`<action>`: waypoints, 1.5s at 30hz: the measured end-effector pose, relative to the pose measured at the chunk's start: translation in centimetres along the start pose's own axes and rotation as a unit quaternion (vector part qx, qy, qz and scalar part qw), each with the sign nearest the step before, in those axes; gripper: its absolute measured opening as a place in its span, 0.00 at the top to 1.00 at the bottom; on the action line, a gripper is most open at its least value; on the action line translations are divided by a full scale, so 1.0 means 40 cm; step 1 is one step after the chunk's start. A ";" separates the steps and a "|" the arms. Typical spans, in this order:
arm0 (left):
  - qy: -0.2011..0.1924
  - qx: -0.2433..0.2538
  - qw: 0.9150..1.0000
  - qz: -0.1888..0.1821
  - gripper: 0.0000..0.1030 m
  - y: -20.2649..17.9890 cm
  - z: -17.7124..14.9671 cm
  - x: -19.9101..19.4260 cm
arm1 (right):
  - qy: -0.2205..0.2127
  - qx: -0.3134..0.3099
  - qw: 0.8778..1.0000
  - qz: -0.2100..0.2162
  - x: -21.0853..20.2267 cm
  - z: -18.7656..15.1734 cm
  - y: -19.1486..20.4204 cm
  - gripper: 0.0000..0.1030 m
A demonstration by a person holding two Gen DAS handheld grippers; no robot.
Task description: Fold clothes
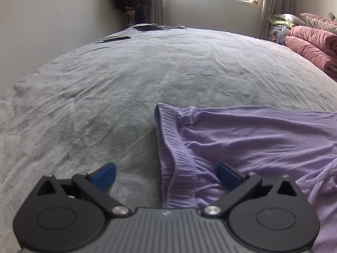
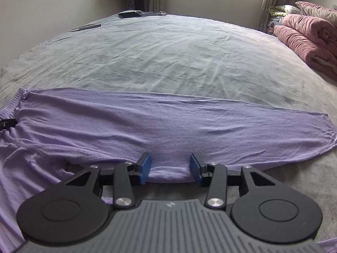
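Observation:
A lilac garment (image 1: 252,135) with a ribbed waistband (image 1: 168,139) lies on the grey bed sheet (image 1: 126,73). My left gripper (image 1: 166,168) stands wide open over the waistband's near end, with the ribbed edge between its blue pads (image 1: 105,175) and neither pad pressing it. In the right wrist view the garment (image 2: 168,122) stretches flat across the bed, waistband at the left. My right gripper (image 2: 170,158) sits at its near edge, jaws partly apart. A small fold of lilac cloth (image 2: 168,174) lies loosely between them. A bit of the left gripper (image 2: 7,123) shows at the far left.
Folded pink quilts (image 2: 305,38) and pillows are stacked along the bed's right side. Two flat dark objects (image 2: 88,27) (image 2: 129,14) lie at the far left corner. A wall runs along the left, and a window with curtains is beyond the bed. Grey sheet (image 2: 168,52) spreads past the garment.

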State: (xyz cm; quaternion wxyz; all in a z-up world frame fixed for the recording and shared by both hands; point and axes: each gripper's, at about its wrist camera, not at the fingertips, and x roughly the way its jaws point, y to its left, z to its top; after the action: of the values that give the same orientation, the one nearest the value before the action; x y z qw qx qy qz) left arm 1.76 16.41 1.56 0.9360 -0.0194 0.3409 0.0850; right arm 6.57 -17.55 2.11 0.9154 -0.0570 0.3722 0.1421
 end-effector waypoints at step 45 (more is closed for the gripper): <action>-0.025 -0.022 0.999 -0.008 0.00 0.014 -0.030 -0.015 | -0.004 -0.047 0.995 0.089 -0.108 -0.085 0.035 0.97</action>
State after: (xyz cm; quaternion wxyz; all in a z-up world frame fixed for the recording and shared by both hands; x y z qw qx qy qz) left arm 0.46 16.74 1.03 0.9443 -0.0404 0.3152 0.0859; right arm 0.92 -17.89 2.69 0.8970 -0.0661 0.3649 0.2406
